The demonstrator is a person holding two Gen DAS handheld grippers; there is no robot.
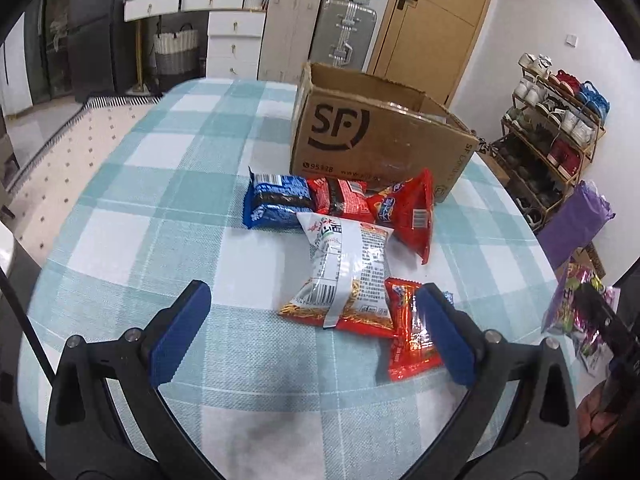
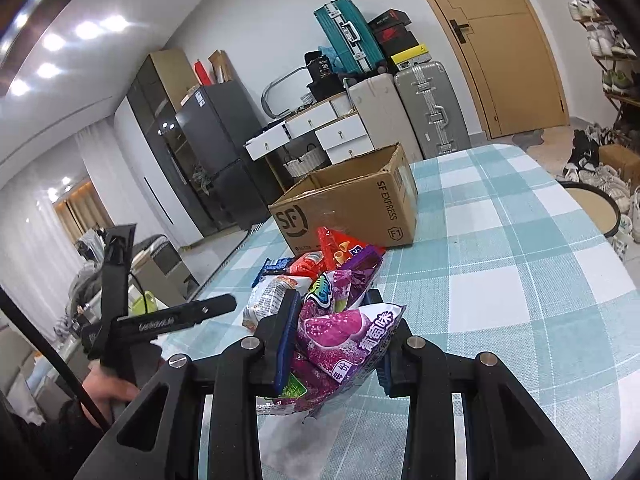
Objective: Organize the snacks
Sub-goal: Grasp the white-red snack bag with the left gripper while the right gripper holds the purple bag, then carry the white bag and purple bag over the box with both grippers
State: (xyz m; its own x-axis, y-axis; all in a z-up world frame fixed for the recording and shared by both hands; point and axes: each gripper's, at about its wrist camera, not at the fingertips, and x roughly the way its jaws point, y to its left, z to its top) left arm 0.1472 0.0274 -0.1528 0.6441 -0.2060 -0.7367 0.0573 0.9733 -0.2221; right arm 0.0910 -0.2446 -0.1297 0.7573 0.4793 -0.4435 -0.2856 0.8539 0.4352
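Several snack packets lie on the checked tablecloth [image 1: 160, 208] before an open cardboard SF box [image 1: 372, 140]: a blue packet [image 1: 276, 200], a dark red packet [image 1: 340, 196], a red pouch [image 1: 408, 212], a white noodle packet [image 1: 344, 276] and a small red packet [image 1: 412, 332]. My left gripper [image 1: 312, 328] is open and empty, low over the cloth, its right finger beside the small red packet. My right gripper [image 2: 332, 344] is shut on a purple grape snack bag [image 2: 344, 336], held above the table short of the box [image 2: 348, 208]. The bag also shows in the left wrist view [image 1: 576, 304].
White drawers [image 1: 232, 44], suitcases [image 1: 344, 32] and a wooden door [image 1: 436, 20] stand behind the table. A shoe rack [image 1: 556, 128] is at the right. A round stool [image 2: 592, 208] stands beside the table's right edge. A dark fridge [image 2: 216, 152] is at the far left.
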